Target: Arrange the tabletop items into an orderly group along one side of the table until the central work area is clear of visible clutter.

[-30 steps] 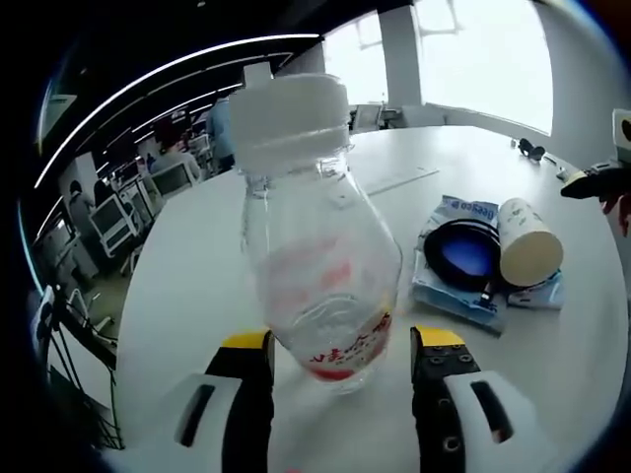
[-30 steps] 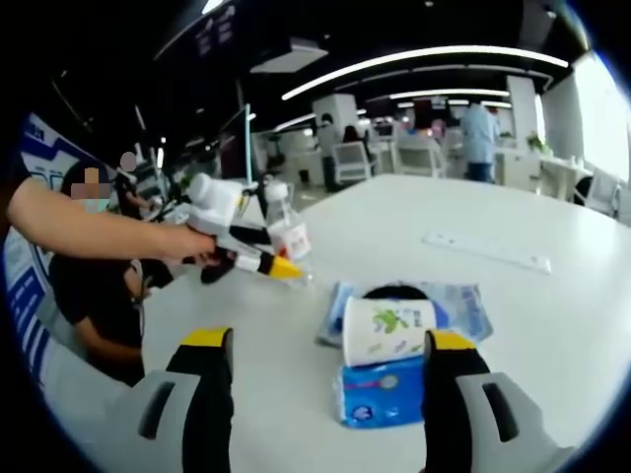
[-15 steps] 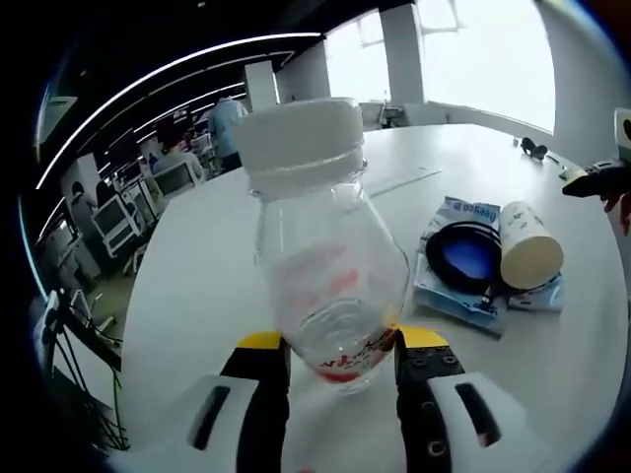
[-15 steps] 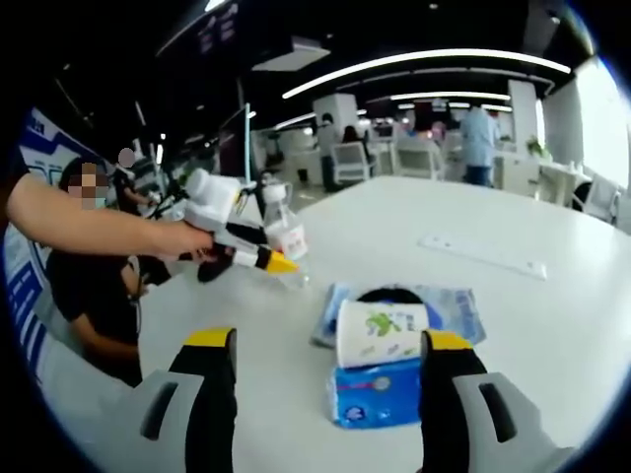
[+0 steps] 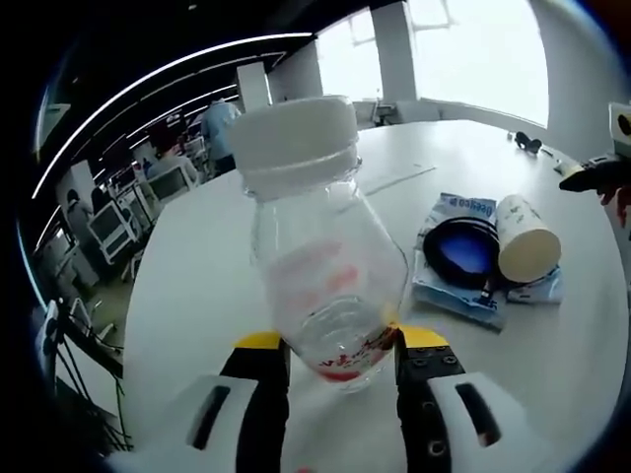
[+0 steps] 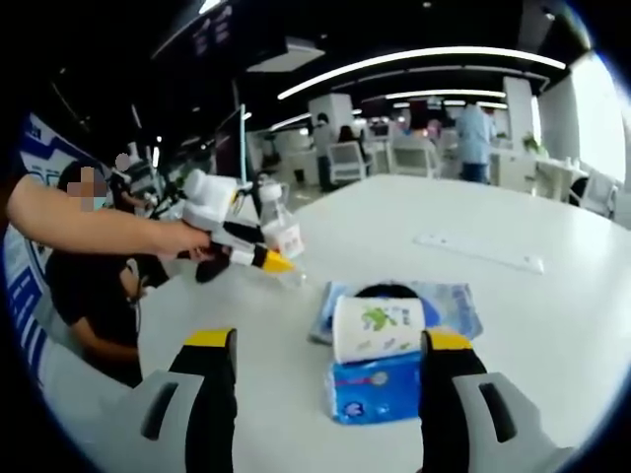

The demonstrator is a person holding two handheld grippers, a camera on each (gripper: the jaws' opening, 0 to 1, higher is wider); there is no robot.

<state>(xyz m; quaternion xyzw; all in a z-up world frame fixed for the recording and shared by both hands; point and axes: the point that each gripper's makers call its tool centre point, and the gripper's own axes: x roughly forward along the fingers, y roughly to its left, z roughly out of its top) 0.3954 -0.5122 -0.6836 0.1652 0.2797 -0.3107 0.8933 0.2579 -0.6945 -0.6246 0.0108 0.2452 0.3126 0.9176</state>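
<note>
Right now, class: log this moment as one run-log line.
left gripper: shut on bottle | right gripper: open, facing paper cup | table: uncleared

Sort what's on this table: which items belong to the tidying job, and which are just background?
Job items:
plastic bottle, held in the left gripper
paper cup
tissue pack
black ring
blue packet

Background:
white strip
chairs
person standing

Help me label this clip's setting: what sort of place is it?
Probably an open-plan office or lab: a large white table, rows of desks and chairs behind it, long ceiling light strips, and big windows.
</note>
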